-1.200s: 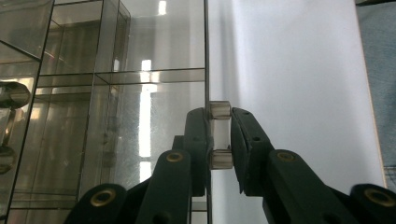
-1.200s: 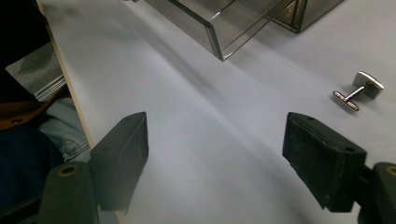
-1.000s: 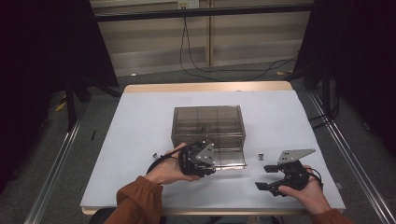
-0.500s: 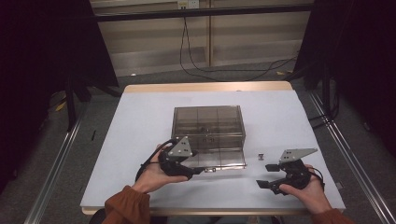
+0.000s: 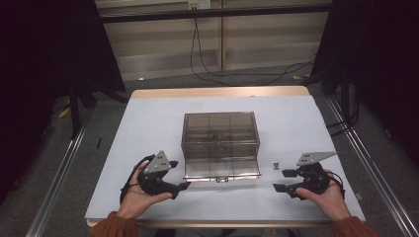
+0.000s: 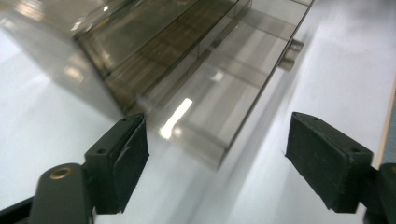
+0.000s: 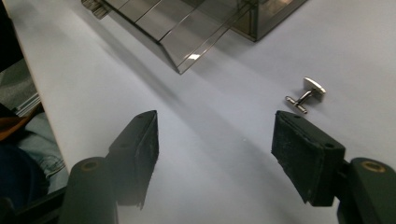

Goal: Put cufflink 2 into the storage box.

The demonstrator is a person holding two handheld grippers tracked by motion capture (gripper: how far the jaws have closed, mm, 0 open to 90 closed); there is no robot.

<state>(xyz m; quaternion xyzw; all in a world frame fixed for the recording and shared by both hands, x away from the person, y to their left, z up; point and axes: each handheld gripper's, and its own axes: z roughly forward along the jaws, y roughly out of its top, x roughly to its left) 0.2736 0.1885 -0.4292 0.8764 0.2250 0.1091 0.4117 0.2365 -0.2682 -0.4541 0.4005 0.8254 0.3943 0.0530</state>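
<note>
High view: smoked clear plastic organizer box [image 5: 221, 143] sits mid desk [image 5: 148, 118], lid closed on the divided compartments, a clear front flap [image 5: 222, 170] folded down flat toward the person. Left gripper [image 5: 184, 186] is held in the left hand [image 5: 136, 195] just off the box's front-left corner, near the flap's left end, not touching it. Its fingers [image 6: 123, 161] have just been opening and now stand wide apart, nothing between the pads; in the left gripper view the flap's corner [image 6: 219, 158] lies ahead of the gap, clear of both pads, with a small latch tab [image 6: 290, 55] further along its edge.

Right gripper [image 5: 282, 180] is in the right hand [image 5: 323, 195] off the box's front-right corner, well clear of the flap. Its fingers [image 7: 306, 156] have just been closing a little but are still wide apart, gripping nothing, over bare desk. Small silver cufflink [image 5: 276, 165] lies on the desk just right of the flap's right end, between box and right gripper; in the right gripper view the cufflink [image 7: 308, 93] lies on its side, ahead of the right-hand finger, not touched.

Orange sleeves [image 5: 113, 226] come in from the desk's near edge. Black cables [image 5: 217, 74] run on the floor beyond the box.
</note>
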